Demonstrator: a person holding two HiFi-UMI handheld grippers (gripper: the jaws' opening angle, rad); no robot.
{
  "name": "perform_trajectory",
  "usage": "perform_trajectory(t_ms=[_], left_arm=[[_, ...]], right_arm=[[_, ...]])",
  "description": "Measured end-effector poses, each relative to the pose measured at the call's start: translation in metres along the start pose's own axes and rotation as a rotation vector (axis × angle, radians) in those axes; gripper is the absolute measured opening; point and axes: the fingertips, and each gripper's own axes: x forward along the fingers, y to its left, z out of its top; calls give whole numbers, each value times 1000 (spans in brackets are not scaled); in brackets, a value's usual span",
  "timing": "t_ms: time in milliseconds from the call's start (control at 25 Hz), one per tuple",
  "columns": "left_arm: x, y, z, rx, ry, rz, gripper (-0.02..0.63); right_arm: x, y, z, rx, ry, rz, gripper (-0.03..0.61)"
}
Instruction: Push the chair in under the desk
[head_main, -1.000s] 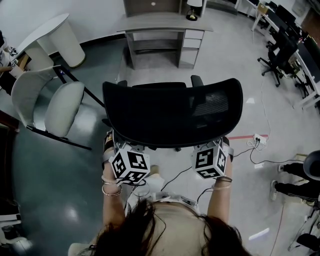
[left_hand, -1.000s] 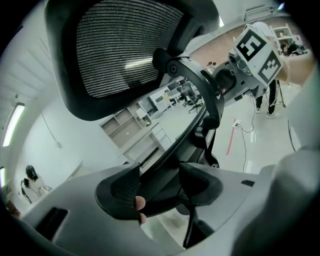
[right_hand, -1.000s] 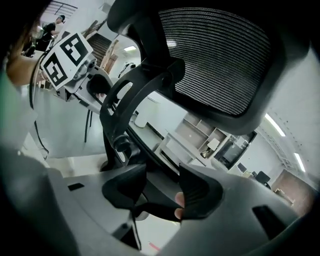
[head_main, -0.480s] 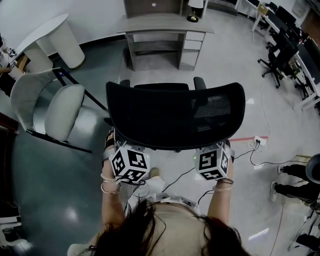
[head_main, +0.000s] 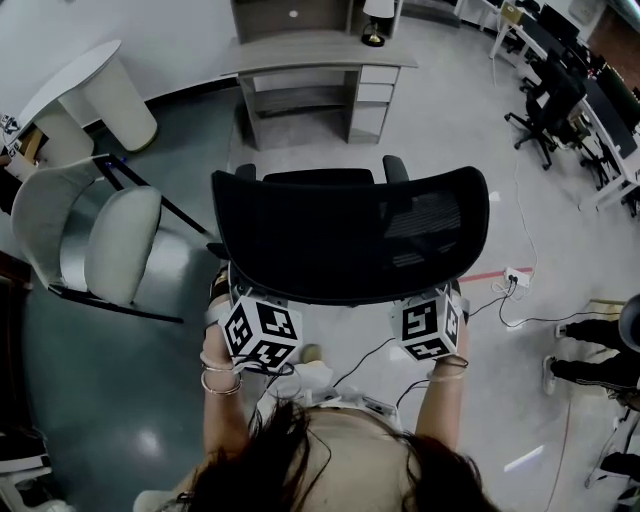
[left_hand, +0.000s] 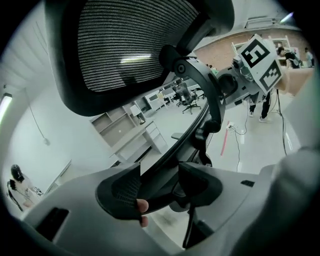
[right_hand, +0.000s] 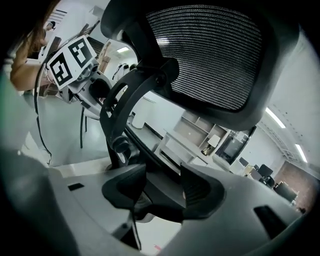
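The black office chair with a ribbed mesh back (head_main: 350, 235) stands out against the pale grey desk with drawers (head_main: 310, 47). The left gripper (left_hand: 159, 189) and right gripper (right_hand: 163, 192) are grey with black jaws, and their cubes carry black-and-white square markers.

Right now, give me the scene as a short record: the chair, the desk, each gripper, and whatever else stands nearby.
chair: black mesh office chair, backrest toward the person
desk: grey desk with drawers, ahead of the chair, open floor between them
left gripper: jaws closed on the chair's back frame
right gripper: jaws closed on the chair's back frame
nearby: white chair to the left
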Motion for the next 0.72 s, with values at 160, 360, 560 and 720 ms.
perform_trajectory(t_ms=[160,360,560,720], left_arm=[[0,-2,4,5,-15,-19,229],[5,1,2,45,-24,0,221],[11,13,-2,28,-15,24,224],[18,26,-6,13,-4,50,224]], right_arm=[[5,-7,-3,1,37,14,210],[13,-10,0,6,31,2,210],[25,-9,10,-1,1,-5,209],[38,-8,19,-32,-24,-1,209]])
